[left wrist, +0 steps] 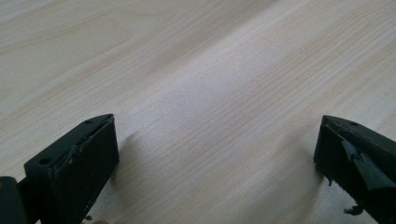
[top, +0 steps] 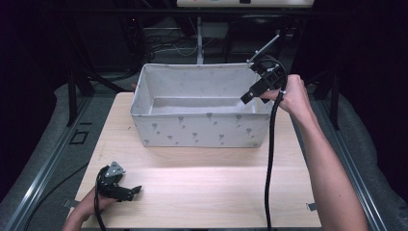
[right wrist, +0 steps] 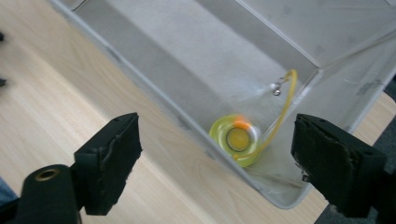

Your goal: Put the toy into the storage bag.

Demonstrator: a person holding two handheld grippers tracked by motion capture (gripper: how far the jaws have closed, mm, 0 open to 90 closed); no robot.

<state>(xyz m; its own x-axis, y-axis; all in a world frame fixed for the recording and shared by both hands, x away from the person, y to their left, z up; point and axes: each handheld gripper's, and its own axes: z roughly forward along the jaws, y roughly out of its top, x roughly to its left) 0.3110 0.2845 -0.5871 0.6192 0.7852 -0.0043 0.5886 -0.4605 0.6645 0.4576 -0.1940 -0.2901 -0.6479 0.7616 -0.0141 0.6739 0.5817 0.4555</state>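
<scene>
A grey fabric bin (top: 202, 130) with small printed marks stands at the back of the wooden table (top: 202, 192). My right gripper (top: 255, 91) hangs open over its right rim, held by a hand. In the right gripper view a yellow-green round object (right wrist: 236, 139) with an orange patch and a yellow cord (right wrist: 285, 105) lies in a corner of the bin (right wrist: 187, 60), below the wide-apart jaws. My left gripper (top: 132, 191) rests low at the table's front left corner, open, with bare wood (left wrist: 210, 107) between its jaws.
The bin takes up the back half of the table. A black cable (top: 270, 159) trails from the right gripper across the table's right side. Dark frames and floor rails (top: 43, 163) surround the table.
</scene>
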